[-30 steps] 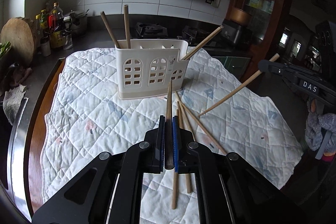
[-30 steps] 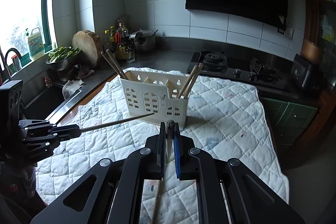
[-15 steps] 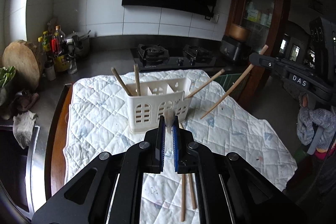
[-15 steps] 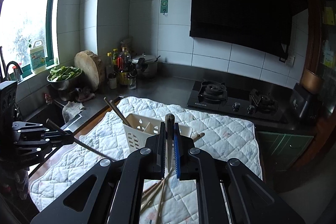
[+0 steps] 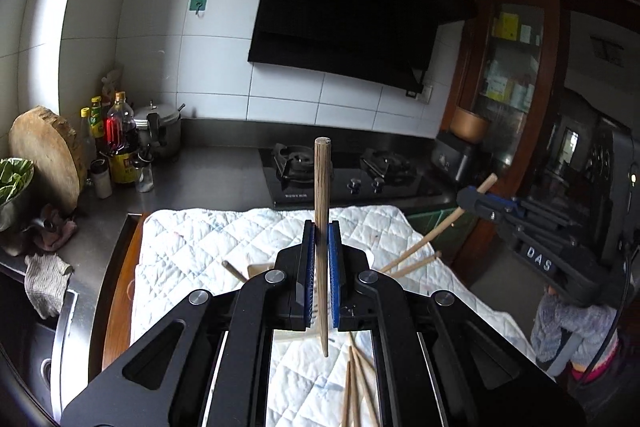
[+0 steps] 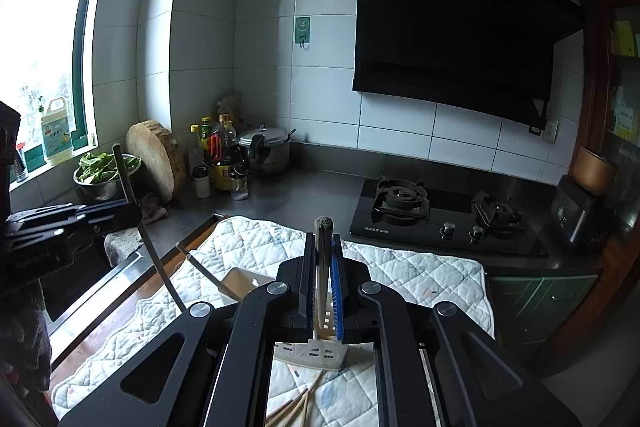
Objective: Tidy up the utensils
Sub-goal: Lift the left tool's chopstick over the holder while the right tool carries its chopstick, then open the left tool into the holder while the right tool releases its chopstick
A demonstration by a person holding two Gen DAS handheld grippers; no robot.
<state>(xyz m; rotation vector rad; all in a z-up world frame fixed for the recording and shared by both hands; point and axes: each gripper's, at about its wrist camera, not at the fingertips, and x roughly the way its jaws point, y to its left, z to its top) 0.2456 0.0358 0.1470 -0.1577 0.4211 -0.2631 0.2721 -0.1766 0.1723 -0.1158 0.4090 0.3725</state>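
Your left gripper (image 5: 322,227) is clamped on a wooden chopstick (image 5: 322,187), the blue-padded fingers (image 5: 333,247) pressed against its sides. That chopstick stands close to upright in the left wrist view: its thick blunt end points up above the fingers and its thin tip hangs below them, over the quilted white cloth (image 5: 200,247) on the surface.

Your right gripper (image 6: 323,247) is likewise closed on a second chopstick (image 6: 322,239). Its long axis runs nearly vertical in the right wrist view, thick end up, and the lower part runs down between the fingers toward the white utensil holder (image 6: 316,351) that sits on the cloth directly below. Seen from the left wrist camera, the same stick slants, upper end toward the cabinet and lower end toward the holder.

Two chopsticks already stand in the holder, leaning out to its left (image 6: 200,269), and one leans out on the other side (image 5: 416,264). More loose chopsticks (image 5: 356,387) lie on the cloth on the near side of the holder, roughly parallel, long axes running toward you.
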